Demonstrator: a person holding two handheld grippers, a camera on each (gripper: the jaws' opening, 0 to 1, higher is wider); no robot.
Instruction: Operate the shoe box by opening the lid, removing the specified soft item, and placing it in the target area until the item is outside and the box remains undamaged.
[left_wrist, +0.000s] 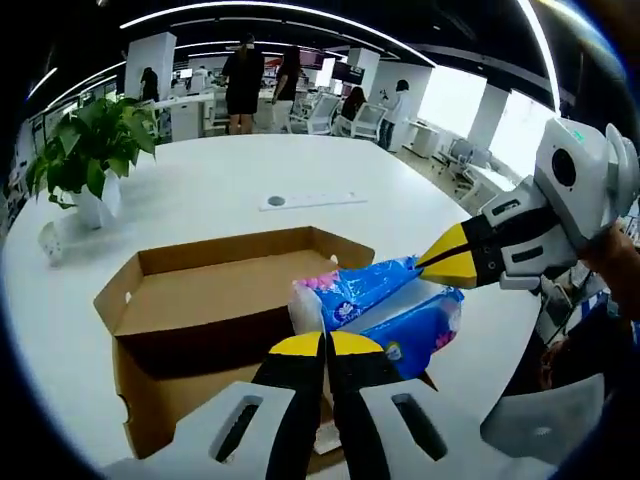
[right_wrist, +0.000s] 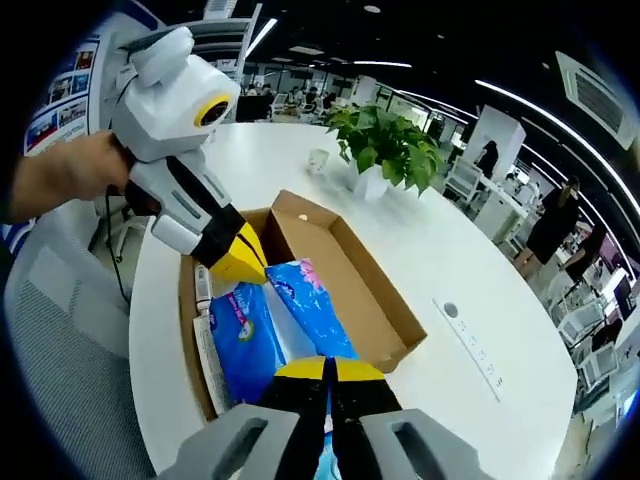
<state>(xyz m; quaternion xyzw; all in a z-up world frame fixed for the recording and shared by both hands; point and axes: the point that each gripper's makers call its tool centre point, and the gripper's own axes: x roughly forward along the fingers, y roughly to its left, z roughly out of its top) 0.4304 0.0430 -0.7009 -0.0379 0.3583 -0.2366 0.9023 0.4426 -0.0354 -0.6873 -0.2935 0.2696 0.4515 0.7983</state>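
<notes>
An open brown cardboard shoe box (left_wrist: 190, 300) (right_wrist: 370, 290) lies on a round white table. A soft blue plastic pack (left_wrist: 360, 295) (right_wrist: 305, 300) with pink and white print sticks up at one end of the box, beside a darker blue pack (left_wrist: 430, 330) (right_wrist: 245, 345). My right gripper (right_wrist: 326, 368), whose yellow tip (left_wrist: 452, 258) comes in from the right in the left gripper view, is shut on the printed pack. My left gripper (left_wrist: 325, 345) (right_wrist: 240, 262) is shut at the box's end wall. I cannot tell whether it pinches the cardboard.
A potted green plant (left_wrist: 95, 150) (right_wrist: 390, 150) and a small white cup (left_wrist: 50, 240) (right_wrist: 318, 160) stand on the table (left_wrist: 250, 170) beyond the box. A flat socket strip (left_wrist: 310, 200) (right_wrist: 470, 340) is set in the tabletop. Chairs and several people stand farther back.
</notes>
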